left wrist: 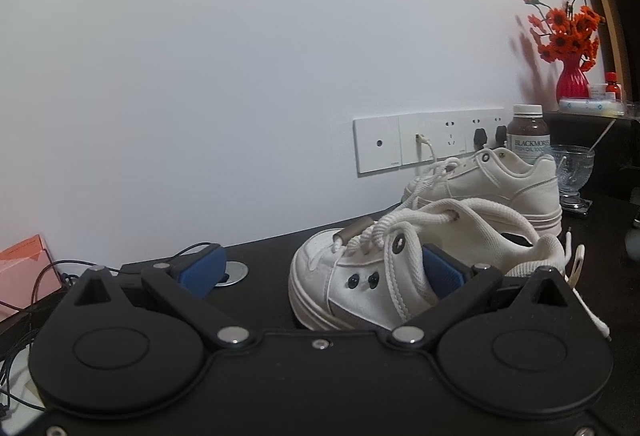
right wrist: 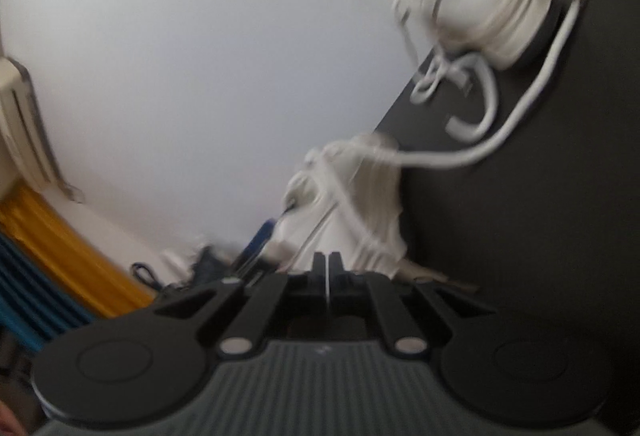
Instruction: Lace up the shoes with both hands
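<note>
White canvas shoe (left wrist: pixel 360 276) sits on the dark surface (left wrist: pixel 272 248), its toe between the left gripper's (left wrist: pixel 320 268) wide-open fingers; the right-hand blue pad (left wrist: pixel 442 272) rests against the shoe's side, the other stands apart. A second shoe (left wrist: pixel 500 184) lies behind, by the wall. The right gripper (right wrist: pixel 328 260) has its fingers closed, perhaps pinching a thin white lace; blur hides this.

Both tools are matte black plastic: the left hand-held gripper (left wrist: pixel 324 272) has blue pads, round hubs and silver pivot screws; the right hand-held gripper (right wrist: pixel 328 268) adds a grey ribbed plate behind its linkages.
</note>
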### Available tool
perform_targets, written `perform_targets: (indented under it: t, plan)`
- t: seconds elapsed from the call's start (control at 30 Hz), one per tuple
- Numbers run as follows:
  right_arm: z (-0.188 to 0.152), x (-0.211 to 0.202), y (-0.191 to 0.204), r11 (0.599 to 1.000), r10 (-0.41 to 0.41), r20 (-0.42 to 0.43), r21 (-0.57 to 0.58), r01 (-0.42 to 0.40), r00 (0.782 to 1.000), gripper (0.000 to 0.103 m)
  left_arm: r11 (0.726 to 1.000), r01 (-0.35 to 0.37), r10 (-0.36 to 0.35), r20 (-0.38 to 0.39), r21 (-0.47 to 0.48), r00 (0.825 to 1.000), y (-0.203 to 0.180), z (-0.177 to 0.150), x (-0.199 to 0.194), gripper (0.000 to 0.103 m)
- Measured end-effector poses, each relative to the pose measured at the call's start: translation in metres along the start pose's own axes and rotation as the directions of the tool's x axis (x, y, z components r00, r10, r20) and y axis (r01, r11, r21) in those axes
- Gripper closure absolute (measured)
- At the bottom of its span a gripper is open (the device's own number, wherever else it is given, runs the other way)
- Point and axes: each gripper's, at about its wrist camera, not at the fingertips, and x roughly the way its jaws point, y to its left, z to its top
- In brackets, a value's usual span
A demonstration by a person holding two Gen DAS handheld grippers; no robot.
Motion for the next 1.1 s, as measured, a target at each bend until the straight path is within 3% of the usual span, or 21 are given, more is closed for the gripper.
perform_targets:
  t: [0.03,0.1,0.2,0.27,0.37,0.4,0.47,0.6,0.73,0.9,1.0,1.1]
  plan:
    - [0.007,-0.008,-0.001,0.999,-0.050,0.044,-0.014,0.050,0.998,0.096,1.000,-0.004,0.004,-0.001,-0.001,1.000,0.001,0.000,0.000,0.000]
    - [0.024,-0.023,-0.002,0.981,-0.187,0.148,-0.032,0.193,0.971,0.077,1.000,-0.008,0.008,0.000,0.000,1.000,0.002,0.000,0.001,0.000]
    - [0.053,-0.029,-0.006,0.897,-0.416,0.263,-0.039,0.441,0.870,0.074,1.000,-0.015,0.015,0.002,0.004,1.000,0.002,0.000,0.001,0.000]
    - [0.070,-0.022,-0.013,0.834,-0.525,0.259,-0.033,0.550,0.811,0.074,1.000,-0.017,0.017,0.002,0.000,1.000,0.003,0.000,0.001,0.000]
    - [0.085,0.002,-0.027,0.759,-0.636,0.175,-0.037,0.650,0.752,0.077,1.000,-0.017,0.017,0.004,-0.015,1.000,0.004,-0.002,0.002,0.000]
    - [0.086,0.008,-0.028,0.742,-0.652,0.182,-0.048,0.669,0.736,0.072,1.000,-0.018,0.018,0.006,-0.015,1.000,0.003,-0.002,0.002,0.000]
    - [0.086,0.022,-0.023,0.690,-0.692,0.209,-0.089,0.718,0.691,0.072,1.000,-0.020,0.020,0.006,-0.014,1.000,0.002,-0.002,0.002,0.000]
    - [0.080,0.052,-0.015,0.602,-0.740,0.244,-0.176,0.779,0.627,0.070,0.999,-0.022,0.022,0.002,-0.025,1.000,0.001,-0.001,0.001,0.000]
    - [0.072,0.067,-0.007,0.535,-0.751,0.283,-0.268,0.802,0.596,0.070,0.999,-0.029,0.029,0.001,-0.026,1.000,0.000,0.000,-0.001,0.000]
    - [0.057,0.075,-0.004,0.457,-0.756,0.303,-0.389,0.800,0.580,0.074,0.997,-0.043,0.044,0.007,-0.057,0.999,-0.001,0.005,-0.006,0.000]
    - [0.053,0.073,-0.004,0.460,-0.742,0.305,-0.415,0.785,0.597,0.090,0.996,-0.052,0.052,0.004,-0.078,0.999,-0.002,0.006,-0.005,0.000]
    - [0.056,0.064,-0.006,0.499,-0.731,0.283,-0.399,0.770,0.620,0.097,0.992,-0.068,0.067,-0.008,-0.107,0.998,-0.003,0.008,-0.004,0.000]
